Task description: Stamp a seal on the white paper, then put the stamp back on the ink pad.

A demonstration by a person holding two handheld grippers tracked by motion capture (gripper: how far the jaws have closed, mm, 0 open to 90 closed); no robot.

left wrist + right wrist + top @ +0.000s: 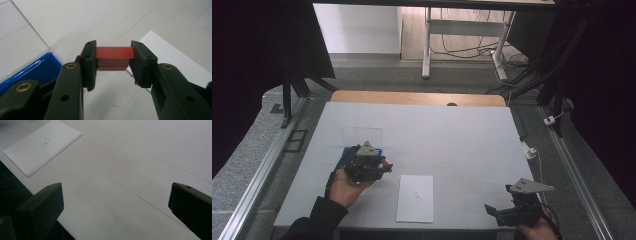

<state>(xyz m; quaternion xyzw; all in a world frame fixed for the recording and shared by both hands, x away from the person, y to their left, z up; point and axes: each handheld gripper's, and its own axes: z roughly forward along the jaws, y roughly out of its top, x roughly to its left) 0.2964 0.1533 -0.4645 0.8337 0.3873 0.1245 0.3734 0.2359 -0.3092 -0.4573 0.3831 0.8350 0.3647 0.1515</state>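
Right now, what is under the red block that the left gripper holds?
The red block is clamped in the left gripper above the white table. The spot directly beneath it is covered by the block itself.

Small mark on the white sheet (415,198) illegible; blue case (37,68) largely behind left gripper (114,65)

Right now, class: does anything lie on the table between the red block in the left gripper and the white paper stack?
Nothing visible does. The left gripper holds the red block, and bare table separates it from the paper stack.
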